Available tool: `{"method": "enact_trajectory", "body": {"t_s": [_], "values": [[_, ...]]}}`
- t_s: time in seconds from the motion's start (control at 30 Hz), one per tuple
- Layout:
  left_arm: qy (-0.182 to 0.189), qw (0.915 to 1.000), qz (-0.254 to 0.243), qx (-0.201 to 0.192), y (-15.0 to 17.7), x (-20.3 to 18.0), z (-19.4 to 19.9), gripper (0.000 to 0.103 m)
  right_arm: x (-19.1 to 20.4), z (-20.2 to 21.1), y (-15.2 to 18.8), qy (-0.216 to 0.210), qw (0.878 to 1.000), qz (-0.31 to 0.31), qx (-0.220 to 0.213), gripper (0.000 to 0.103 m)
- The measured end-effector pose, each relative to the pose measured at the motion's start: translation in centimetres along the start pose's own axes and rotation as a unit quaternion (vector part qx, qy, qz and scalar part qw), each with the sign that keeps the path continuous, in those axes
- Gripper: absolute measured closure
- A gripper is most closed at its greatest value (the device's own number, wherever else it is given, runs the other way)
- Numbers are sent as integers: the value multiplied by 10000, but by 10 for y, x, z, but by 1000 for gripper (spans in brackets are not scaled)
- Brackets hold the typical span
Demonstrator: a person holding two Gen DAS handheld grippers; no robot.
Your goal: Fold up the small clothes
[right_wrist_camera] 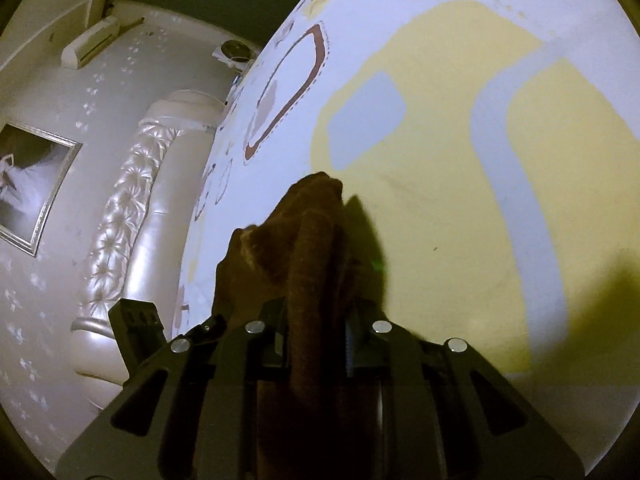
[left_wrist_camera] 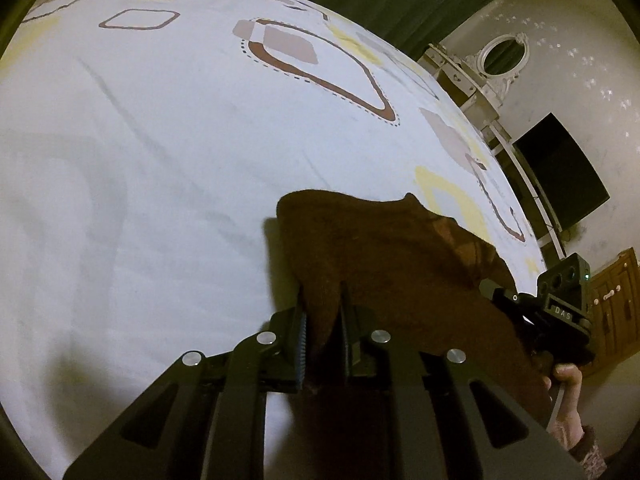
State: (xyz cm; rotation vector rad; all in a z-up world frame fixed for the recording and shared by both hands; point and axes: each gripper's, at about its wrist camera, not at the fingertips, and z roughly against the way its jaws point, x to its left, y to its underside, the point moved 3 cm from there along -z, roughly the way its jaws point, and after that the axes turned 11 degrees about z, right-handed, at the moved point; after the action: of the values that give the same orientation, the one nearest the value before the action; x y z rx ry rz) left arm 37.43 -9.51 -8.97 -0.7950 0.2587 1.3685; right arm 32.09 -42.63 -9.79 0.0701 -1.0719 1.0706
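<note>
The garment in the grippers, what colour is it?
Dark brown garment, clearest in the left wrist view.

Black tool (left_wrist_camera: 322, 320) w/ silver screws, knit sleeve (left_wrist_camera: 588, 450).

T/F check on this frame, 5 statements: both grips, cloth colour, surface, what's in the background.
1. The left gripper is shut on the brown cloth. True.
2. The right gripper is open with nothing between its fingers. False: it is shut on a bunched fold of the same cloth.
3. The cloth is white. False: it is dark brown.
4. The work is done over a bed sheet printed with brown and yellow shapes. True.
5. The right wrist view shows a wooden bookshelf beside the bed. False: it shows a tufted, pale headboard and a framed picture on the wall.
</note>
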Motion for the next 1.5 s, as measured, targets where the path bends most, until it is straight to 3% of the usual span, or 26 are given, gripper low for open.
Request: {"method": "enact_trajectory", "body": {"t_s": [0.07,0.1,0.13,0.17,0.2,0.27,0.4,0.67,0.83,0.93,1.0,1.07,1.1,1.5], "values": [[81,10000,-7,53,0,-1,3,85,-1,2,0,-75,9999,-99,3,78],[167,9998,23,105,1,0,6,77,0,5,1,-145,9998,-167,-1,75],[286,9994,57,182,3,1,9,71,1,8,2,-190,9996,-203,-6,64],[434,9987,93,255,6,3,14,56,3,17,6,-268,9993,-258,-19,53],[621,9975,142,310,11,5,21,41,5,23,9,-332,9991,-248,-39,48],[822,9956,222,384,21,10,34,32,9,40,20,-405,9990,-190,-38,38],[1106,9912,466,550,53,22,55,28,11,67,55,-485,9986,-195,5,34],[1260,9880,575,680,103,16,71,28,27,82,108,-658,9975,-194,156,34],[1248,9876,657,686,107,10,68,28,38,73,116,-512,9983,-104,277,34],[1168,9874,753,759,106,12,64,44,46,63,120,-615,9966,-88,541,34],[1144,9868,801,821,106,13,60,59,50,58,121,-487,9968,7,630,41],[1099,9868,878,808,108,15,59,64,47,52,123,-491,9961,-171,718,72],[1082,9866,925,794,108,15,60,67,41,51,125,-483,9956,-244,762,75],[769,9896,927,781,117,2,78,72,54,75,133,-557,9966,-153,579,81]]}}
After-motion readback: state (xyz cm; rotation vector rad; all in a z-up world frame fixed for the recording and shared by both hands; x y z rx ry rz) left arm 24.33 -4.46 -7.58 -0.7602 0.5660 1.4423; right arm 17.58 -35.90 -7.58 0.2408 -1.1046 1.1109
